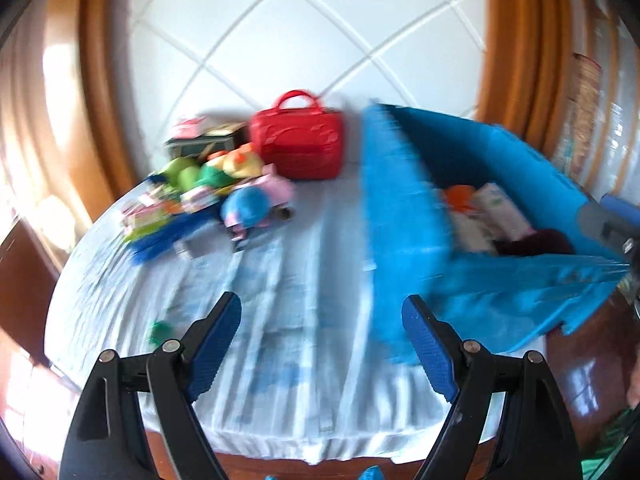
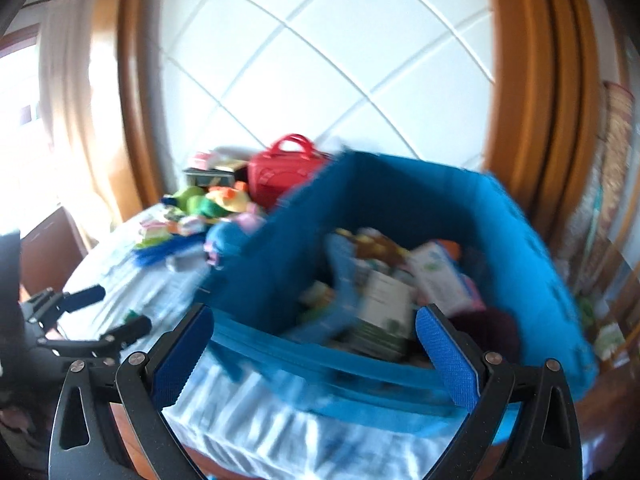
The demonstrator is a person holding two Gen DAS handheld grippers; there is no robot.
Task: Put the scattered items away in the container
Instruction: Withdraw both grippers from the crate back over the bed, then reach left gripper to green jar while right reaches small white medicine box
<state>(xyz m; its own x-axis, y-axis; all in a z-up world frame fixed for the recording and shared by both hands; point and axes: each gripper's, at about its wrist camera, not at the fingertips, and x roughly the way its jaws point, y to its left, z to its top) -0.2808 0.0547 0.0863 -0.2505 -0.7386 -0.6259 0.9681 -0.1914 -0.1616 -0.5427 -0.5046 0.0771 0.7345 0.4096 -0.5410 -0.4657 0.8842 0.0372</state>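
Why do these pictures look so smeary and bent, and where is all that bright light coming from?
Left wrist view: motion blur smears the toy pile and blue bin; the fisheye lens bows the wooden frame; glare at the left edge. Right wrist view: bin contents blurred; the window is washed out white; only the gripper pads stay sharp.

Both my views are bright w/ daylight from the window (image 2: 20, 120) at left, blown out to white. Heavy motion blur smears the blue container (image 2: 400, 208) and toy pile (image 1: 200, 184); only my claw fingers (image 1: 430, 344) stay sharp. Fisheye bends the wood frames; corners go black. Glare on the floor (image 1: 584, 384) lower right.
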